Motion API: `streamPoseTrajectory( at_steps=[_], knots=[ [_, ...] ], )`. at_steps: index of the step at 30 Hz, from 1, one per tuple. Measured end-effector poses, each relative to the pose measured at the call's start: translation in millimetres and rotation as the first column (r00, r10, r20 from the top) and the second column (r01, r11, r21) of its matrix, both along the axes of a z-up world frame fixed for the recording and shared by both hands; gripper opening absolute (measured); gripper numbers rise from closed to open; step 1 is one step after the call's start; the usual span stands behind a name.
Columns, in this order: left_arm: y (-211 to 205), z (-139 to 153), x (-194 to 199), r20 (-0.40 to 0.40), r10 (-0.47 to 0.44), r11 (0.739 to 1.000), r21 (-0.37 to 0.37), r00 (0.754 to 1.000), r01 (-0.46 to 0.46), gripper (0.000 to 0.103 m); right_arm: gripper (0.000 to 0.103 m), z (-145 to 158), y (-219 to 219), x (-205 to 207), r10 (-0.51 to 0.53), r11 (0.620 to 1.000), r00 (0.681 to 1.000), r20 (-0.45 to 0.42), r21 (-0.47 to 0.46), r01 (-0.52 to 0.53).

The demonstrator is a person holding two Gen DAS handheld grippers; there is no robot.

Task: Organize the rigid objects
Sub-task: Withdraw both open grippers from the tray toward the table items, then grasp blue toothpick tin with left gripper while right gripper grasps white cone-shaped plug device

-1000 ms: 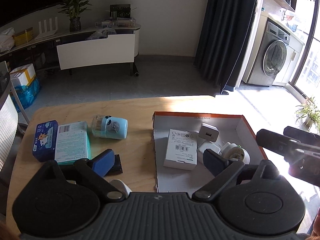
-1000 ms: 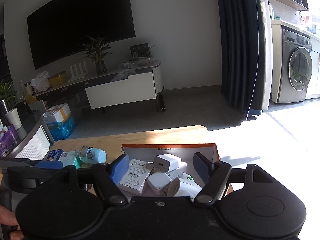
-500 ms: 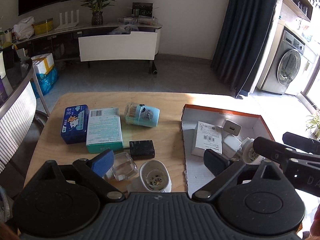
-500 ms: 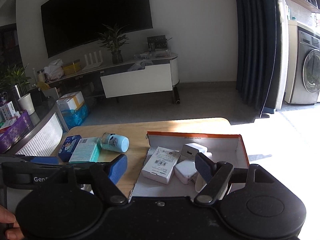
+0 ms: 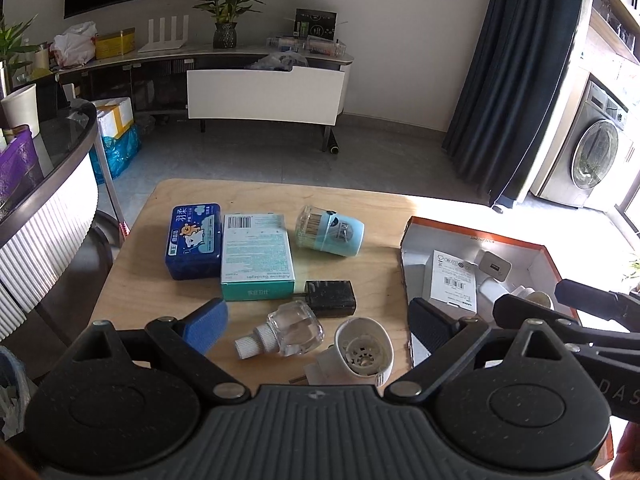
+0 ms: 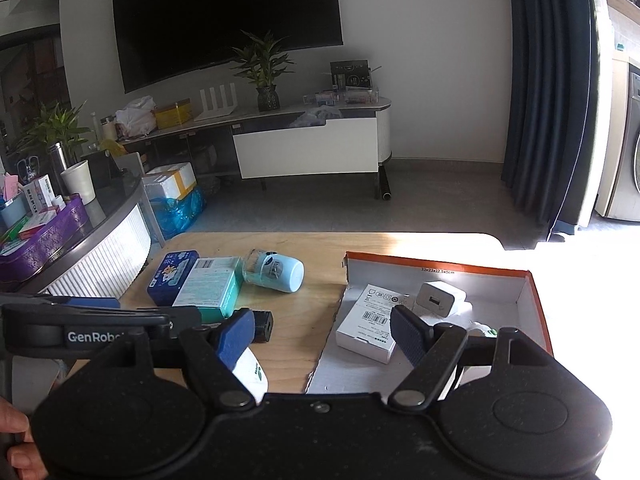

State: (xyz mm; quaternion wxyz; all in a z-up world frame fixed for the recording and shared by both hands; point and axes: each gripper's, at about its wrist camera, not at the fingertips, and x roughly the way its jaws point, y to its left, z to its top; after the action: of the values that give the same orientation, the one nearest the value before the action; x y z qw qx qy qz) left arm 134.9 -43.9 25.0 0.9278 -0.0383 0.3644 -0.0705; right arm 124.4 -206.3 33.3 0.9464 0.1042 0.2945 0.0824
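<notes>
Both claws are released and carry nothing. My left claw [image 5: 318, 322] hangs over the near edge of the pale wooden bench [image 5: 376, 208], jaws spread wide; my right claw [image 6: 322, 330] hangs above the seam between the bench and the orange-rimmed cardboard box [image 5: 474, 237], jaws likewise apart.

Items already in the box: a white carton with a barcode label [image 5: 454, 280], a white USB charger cube [image 5: 494, 267], and further white pieces partly hidden behind my right claw; I cannot identify those.

Items loose on the bench: a dark blue tin with a cartoon print [image 5: 194, 242], touching a teal-and-white bandage carton [image 5: 257, 260]; a light blue toothpick jar with a clear end [image 5: 329, 230], lying on its side just beyond the carton; a black rectangular plug adapter [image 5: 330, 298]; a clear glass refill bottle with a white screw neck [image 5: 284, 332], on its side; and a white plug-in vaporiser housing [image 5: 358, 354], open end up, nearest to me.

Judgement: the sorting is partly done, and this moment falls between placements, with selection of the next item in hand. The glass bottle and the white housing lie between the left jaws' line of reach and are the likeliest candidates. The next move calls for lowering the left claw squarely around one of them, closing on firm sides, since the bottle may roll, then carrying it across to the box.
</notes>
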Motion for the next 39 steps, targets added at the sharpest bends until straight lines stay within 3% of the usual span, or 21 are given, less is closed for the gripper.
streamPoseTrajectory(
  at_steps=[16, 25, 33, 39],
  knots=[
    [57, -16, 7, -0.034, 0.139, 0.990, 0.001, 0.990, -0.139, 0.099, 0.089, -15, 35, 7, 0.107, 0.994, 0.993, -0.050, 0.005, -0.106],
    [96, -33, 47, -0.051, 0.243, 0.969, 0.049, 0.969, -0.240, 0.099, 0.089, -25, 40, 4, 0.119, 0.993, 0.991, -0.064, 0.033, -0.117],
    [100, -50, 113, -0.072, 0.220, 0.975, 0.060, 0.973, -0.216, 0.099, 0.089, -28, 39, 2, 0.123, 0.992, 0.991, -0.053, 0.039, -0.121],
    [95, -65, 136, -0.058, 0.175, 0.982, 0.089, 0.983, -0.169, 0.103, 0.089, -34, 37, 9, 0.117, 0.992, 0.991, -0.063, 0.054, -0.113]
  ],
)
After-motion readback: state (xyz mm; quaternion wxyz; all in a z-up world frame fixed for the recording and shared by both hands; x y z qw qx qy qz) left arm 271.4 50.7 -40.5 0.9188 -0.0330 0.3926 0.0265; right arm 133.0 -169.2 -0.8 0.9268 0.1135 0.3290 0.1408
